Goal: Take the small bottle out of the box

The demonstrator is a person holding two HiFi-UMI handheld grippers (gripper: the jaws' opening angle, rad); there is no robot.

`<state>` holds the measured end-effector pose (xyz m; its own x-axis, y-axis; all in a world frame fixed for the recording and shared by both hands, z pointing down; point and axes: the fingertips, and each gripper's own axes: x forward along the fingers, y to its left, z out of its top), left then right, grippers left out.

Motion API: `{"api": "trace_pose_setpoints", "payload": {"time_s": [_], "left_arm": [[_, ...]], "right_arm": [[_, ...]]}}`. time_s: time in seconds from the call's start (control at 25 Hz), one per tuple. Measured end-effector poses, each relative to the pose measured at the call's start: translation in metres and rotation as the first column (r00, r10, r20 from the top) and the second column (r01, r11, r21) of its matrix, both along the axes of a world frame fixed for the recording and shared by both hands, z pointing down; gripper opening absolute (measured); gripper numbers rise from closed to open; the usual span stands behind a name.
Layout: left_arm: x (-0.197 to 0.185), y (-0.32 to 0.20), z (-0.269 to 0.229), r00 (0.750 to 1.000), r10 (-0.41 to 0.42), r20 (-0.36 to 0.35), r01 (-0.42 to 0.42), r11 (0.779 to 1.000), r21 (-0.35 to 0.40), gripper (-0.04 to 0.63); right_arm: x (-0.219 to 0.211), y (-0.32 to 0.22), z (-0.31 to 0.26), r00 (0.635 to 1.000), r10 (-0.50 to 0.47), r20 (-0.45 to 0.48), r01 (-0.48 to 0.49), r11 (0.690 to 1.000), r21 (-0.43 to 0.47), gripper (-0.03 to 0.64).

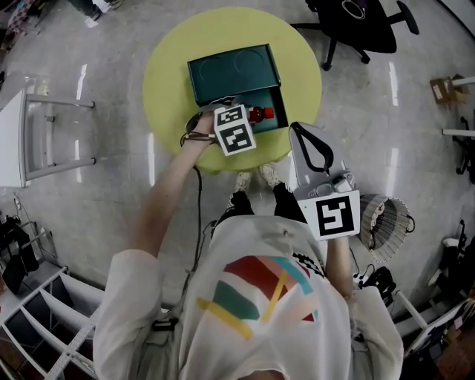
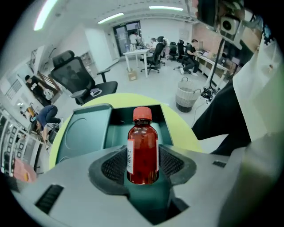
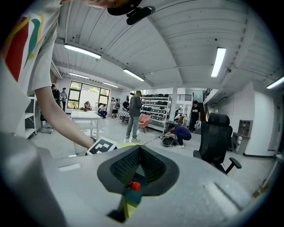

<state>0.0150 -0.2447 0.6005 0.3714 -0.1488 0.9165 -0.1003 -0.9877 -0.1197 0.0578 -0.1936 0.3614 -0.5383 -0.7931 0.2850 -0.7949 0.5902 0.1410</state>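
The small bottle, red-brown with a red cap and a white label down one side, stands upright in the middle of the left gripper view. In the head view it lies over the open compartment of the box, toward the compartment's right end. Whether it rests on the box floor or hangs just above it cannot be told.

The box is dark green and sits on a round yellow table in the upper middle of the head view. Its lid is folded back above the compartment, with two round hollows pressed into its inner face. Nothing else shows inside the box.

The left gripper reaches into the compartment from the lower left of the head view. Its jaws are clamped on the lower half of the bottle, one ribbed pad against each side, held apart only by the bottle's width. The neck and cap stand clear above them.

The right gripper is off the table's lower right edge in the head view, near the box but well apart from the bottle. In its own view the jaws are pressed together at the tips and hold nothing. The cap shows far off through the slot below them.

A black office chair stands on the floor at the upper right of the head view.
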Motion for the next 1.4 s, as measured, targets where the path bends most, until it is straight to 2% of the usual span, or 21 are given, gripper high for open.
{"api": "trace_pose_setpoints", "payload": {"time_s": [0.08, 0.16, 0.28, 0.36, 0.52, 0.72, 0.8, 0.96, 1.04, 1.16, 1.24, 1.32, 1.4], "left_arm": [[0.001, -0.008, -0.015, 0.995, -0.08, -0.061, 0.082, 0.996, 0.032, 0.216], [-0.001, -0.017, -0.034, 0.978, -0.167, -0.126, 0.176, 0.982, 0.066, 0.216], [-0.006, -0.032, -0.068, 0.932, -0.277, -0.234, 0.31, 0.943, 0.118, 0.216], [-0.01, -0.043, -0.094, 0.887, -0.338, -0.316, 0.397, 0.906, 0.145, 0.216], [-0.023, -0.059, -0.156, 0.764, -0.42, -0.489, 0.559, 0.81, 0.178, 0.216], [-0.051, -0.061, -0.241, 0.591, -0.429, -0.683, 0.714, 0.671, 0.197, 0.216], [-0.063, -0.056, -0.273, 0.51, -0.412, -0.755, 0.766, 0.617, 0.181, 0.216], [-0.086, -0.041, -0.329, 0.33, -0.348, -0.878, 0.847, 0.52, 0.112, 0.216], [-0.097, -0.031, -0.352, 0.26, -0.302, -0.917, 0.873, 0.48, 0.089, 0.216], [-0.111, -0.011, -0.375, 0.184, -0.241, -0.953, 0.898, 0.435, 0.063, 0.216], [-0.12, 0.002, -0.385, 0.147, -0.2, -0.969, 0.918, 0.393, 0.058, 0.216], [-0.127, 0.014, -0.388, 0.125, -0.171, -0.977, 0.936, 0.348, 0.058, 0.216], [-0.131, 0.024, -0.389, 0.117, -0.15, -0.982, 0.947, 0.315, 0.065, 0.216]], "right_arm": [[0.0, -0.001, -0.006, 1.0, -0.004, 0.004, 0.004, 1.0, 0.018, 0.005], [-0.001, -0.003, -0.013, 1.0, -0.006, 0.014, 0.005, 0.999, 0.035, 0.005], [-0.002, -0.005, -0.024, 1.0, -0.004, 0.023, 0.002, 0.998, 0.064, 0.005], [-0.002, -0.009, -0.031, 1.0, -0.001, 0.022, -0.001, 0.996, 0.088, 0.005], [-0.005, -0.017, -0.046, 1.0, 0.003, 0.02, -0.006, 0.991, 0.136, 0.005], [-0.012, -0.024, -0.078, 0.999, 0.014, 0.051, -0.025, 0.976, 0.215, 0.005], [-0.014, -0.026, -0.091, 0.997, 0.021, 0.068, -0.037, 0.969, 0.246, 0.005], [-0.012, -0.03, -0.116, 0.994, 0.041, 0.105, -0.072, 0.95, 0.303, 0.005], [-0.011, -0.032, -0.125, 0.99, 0.047, 0.129, -0.087, 0.943, 0.32, 0.005], [-0.015, -0.032, -0.13, 0.988, 0.055, 0.143, -0.1, 0.937, 0.335, 0.005], [-0.019, -0.032, -0.131, 0.989, 0.061, 0.137, -0.106, 0.932, 0.347, 0.005], [-0.022, -0.03, -0.131, 0.987, 0.068, 0.144, -0.115, 0.929, 0.353, 0.005], [-0.024, -0.028, -0.13, 0.984, 0.072, 0.165, -0.126, 0.929, 0.347, 0.005]]}}
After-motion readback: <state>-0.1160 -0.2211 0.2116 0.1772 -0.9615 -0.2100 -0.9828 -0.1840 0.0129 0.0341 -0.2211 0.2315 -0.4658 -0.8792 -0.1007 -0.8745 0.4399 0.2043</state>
